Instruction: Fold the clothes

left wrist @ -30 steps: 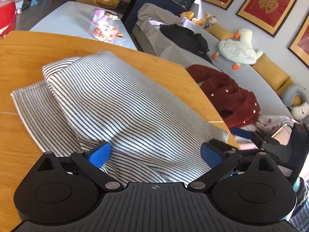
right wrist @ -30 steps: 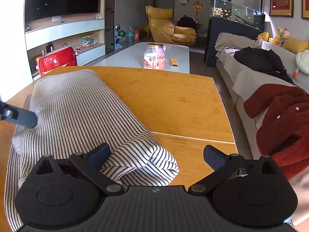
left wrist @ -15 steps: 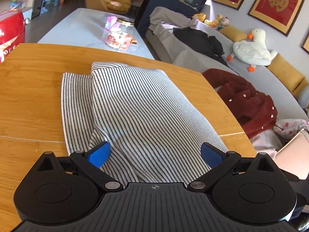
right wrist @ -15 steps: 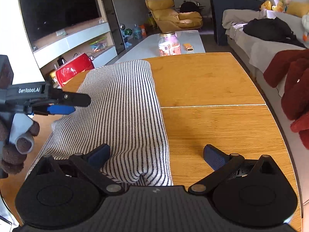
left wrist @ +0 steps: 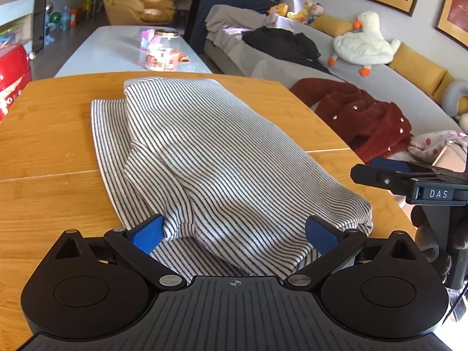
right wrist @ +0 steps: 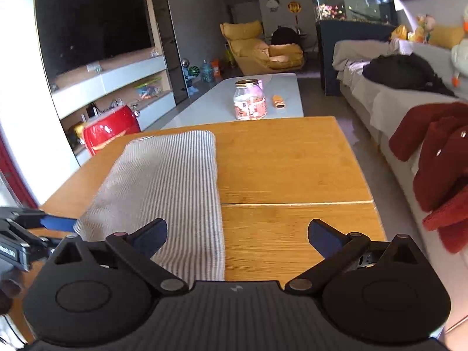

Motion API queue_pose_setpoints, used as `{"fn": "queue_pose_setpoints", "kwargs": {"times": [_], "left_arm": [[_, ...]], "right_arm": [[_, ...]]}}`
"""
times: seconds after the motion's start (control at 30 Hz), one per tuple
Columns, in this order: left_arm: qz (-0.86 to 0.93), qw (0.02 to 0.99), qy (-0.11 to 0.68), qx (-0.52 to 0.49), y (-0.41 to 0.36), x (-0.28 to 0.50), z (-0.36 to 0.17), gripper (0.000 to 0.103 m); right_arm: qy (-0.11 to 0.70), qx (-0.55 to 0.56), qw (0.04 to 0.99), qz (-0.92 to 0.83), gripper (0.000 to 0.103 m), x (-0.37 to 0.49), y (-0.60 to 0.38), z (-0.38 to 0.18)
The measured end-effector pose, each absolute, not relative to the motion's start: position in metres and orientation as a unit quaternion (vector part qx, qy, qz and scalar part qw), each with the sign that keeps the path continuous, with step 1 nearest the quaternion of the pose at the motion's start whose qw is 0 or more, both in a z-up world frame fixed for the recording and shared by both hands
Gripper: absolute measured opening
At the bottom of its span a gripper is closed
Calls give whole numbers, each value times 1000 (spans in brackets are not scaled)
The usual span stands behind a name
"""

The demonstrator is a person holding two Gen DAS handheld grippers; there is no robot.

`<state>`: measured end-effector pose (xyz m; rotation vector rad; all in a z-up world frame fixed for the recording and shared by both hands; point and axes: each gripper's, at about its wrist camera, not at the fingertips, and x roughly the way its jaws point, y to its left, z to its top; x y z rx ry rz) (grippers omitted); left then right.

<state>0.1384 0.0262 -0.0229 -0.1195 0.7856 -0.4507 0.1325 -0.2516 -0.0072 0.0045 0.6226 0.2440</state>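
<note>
A grey-and-white striped garment [left wrist: 210, 158] lies folded lengthwise on the wooden table [left wrist: 49, 134], with a narrower layer showing along its left side. My left gripper [left wrist: 234, 234] is open at the garment's near end, and the cloth bulges between its blue pads [left wrist: 147, 232] without being pinched. In the right wrist view the garment [right wrist: 163, 187] lies flat to the left. My right gripper [right wrist: 238, 235] is open above the garment's right edge and bare wood. The left gripper [right wrist: 44, 222] shows at the left edge, and the right gripper [left wrist: 386, 174] at the right of the left wrist view.
A glass jar [right wrist: 250, 99] stands on a white coffee table [right wrist: 216, 99] beyond the wooden table. A red appliance [right wrist: 109, 130] sits past the far left corner. A red coat [left wrist: 359, 120] lies on the grey sofa [left wrist: 403, 87] to the right of the table.
Both grippers have drawn back toward the near edge and stayed open. The garment's raised fold has dropped and now lies flatter on the table.
</note>
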Motion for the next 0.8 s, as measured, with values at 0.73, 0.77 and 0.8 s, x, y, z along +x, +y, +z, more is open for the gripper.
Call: {"fn": "queue_pose_setpoints", "kwargs": {"times": [0.73,0.77,0.8], "left_arm": [[-191,908,374,-6,43,107,-28,103],[-190,908,373,-8,44,106,-28,103],[-190,908,373,-8,45,105,-28,103]], "right_arm": [[297,-120,929,183,75,87,-192,-11],[295,-122,929,188,75,86,-189,-11],[293,-124,928,193,75,85,-186,-10]]}}
